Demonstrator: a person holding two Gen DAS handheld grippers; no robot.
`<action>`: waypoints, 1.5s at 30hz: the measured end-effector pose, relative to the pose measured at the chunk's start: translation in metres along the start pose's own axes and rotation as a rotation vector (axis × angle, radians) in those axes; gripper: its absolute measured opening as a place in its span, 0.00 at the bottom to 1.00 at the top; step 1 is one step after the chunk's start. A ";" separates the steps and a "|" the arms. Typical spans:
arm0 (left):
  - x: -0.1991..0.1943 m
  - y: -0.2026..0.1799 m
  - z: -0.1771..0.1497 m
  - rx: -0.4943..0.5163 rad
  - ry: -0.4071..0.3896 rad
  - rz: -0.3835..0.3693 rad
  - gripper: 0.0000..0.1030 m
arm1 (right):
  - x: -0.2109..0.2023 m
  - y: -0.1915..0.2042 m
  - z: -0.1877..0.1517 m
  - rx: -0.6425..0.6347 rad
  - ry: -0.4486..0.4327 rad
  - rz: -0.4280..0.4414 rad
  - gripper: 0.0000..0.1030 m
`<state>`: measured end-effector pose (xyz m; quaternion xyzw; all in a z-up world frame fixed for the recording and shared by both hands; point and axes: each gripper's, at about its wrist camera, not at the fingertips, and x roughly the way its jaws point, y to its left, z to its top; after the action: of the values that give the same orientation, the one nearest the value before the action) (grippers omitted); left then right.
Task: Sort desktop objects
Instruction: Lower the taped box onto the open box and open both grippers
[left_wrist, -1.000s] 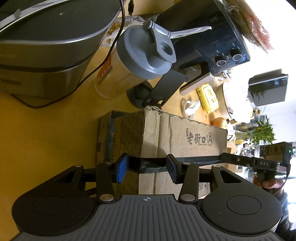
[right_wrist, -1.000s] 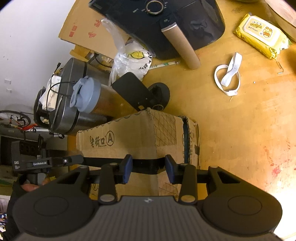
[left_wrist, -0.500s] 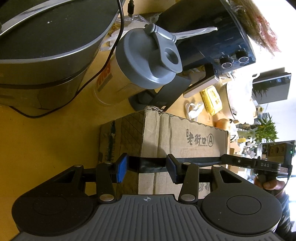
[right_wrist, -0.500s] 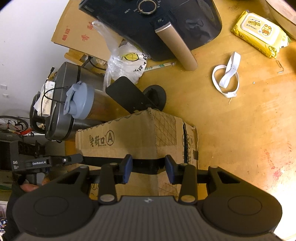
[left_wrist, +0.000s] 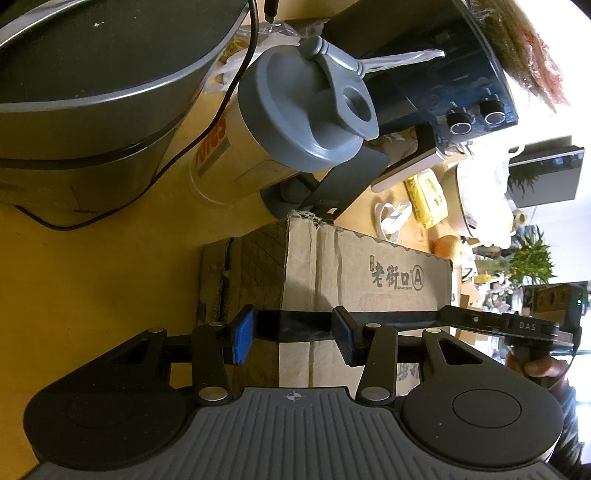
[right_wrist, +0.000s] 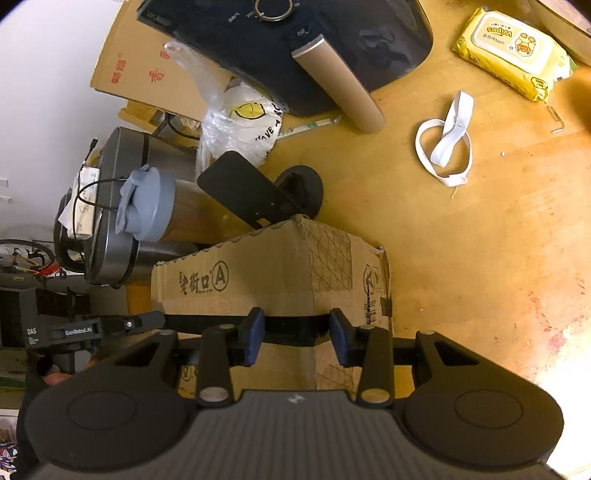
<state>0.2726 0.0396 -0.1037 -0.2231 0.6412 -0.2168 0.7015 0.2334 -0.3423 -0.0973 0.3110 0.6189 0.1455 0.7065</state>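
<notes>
A brown cardboard box (left_wrist: 369, 273) printed with black characters fills the middle of both views (right_wrist: 258, 280). A black strip runs across its near edge. My left gripper (left_wrist: 291, 332) is shut on the box, its blue pads at that strip. At the opposite end my right gripper (right_wrist: 295, 332) is shut on the same box in the same way. Each view shows the other gripper's body (left_wrist: 517, 325) (right_wrist: 74, 330) reaching in from the side. Where exactly the pads bite is hidden.
Just beyond the box stand a grey-lidded shaker bottle (left_wrist: 306, 118), a steel cooker (left_wrist: 92, 92) with a black cable and a black phone stand (right_wrist: 251, 195). A dark air fryer (right_wrist: 295, 48), a plastic bag (right_wrist: 240, 125), a white elastic band (right_wrist: 443, 147) and yellow wipes (right_wrist: 509, 51) lie on the wooden table (right_wrist: 480, 240).
The box keeps its place between both pairs of fingers. In the left wrist view the bottle and the cooker have come closer and larger. Neither pair of jaws has changed.
</notes>
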 end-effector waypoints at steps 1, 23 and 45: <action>0.000 0.000 0.000 0.001 0.001 -0.001 0.42 | 0.000 0.001 0.000 -0.004 -0.001 -0.003 0.34; -0.015 0.003 -0.030 -0.039 -0.072 0.049 0.96 | -0.009 0.003 -0.018 0.006 -0.081 0.001 1.00; -0.048 -0.039 -0.058 0.051 -0.197 0.127 0.96 | -0.034 0.001 -0.043 -0.008 -0.126 0.010 1.00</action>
<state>0.2104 0.0345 -0.0463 -0.1843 0.5764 -0.1650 0.7788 0.1852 -0.3503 -0.0714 0.3198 0.5711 0.1313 0.7445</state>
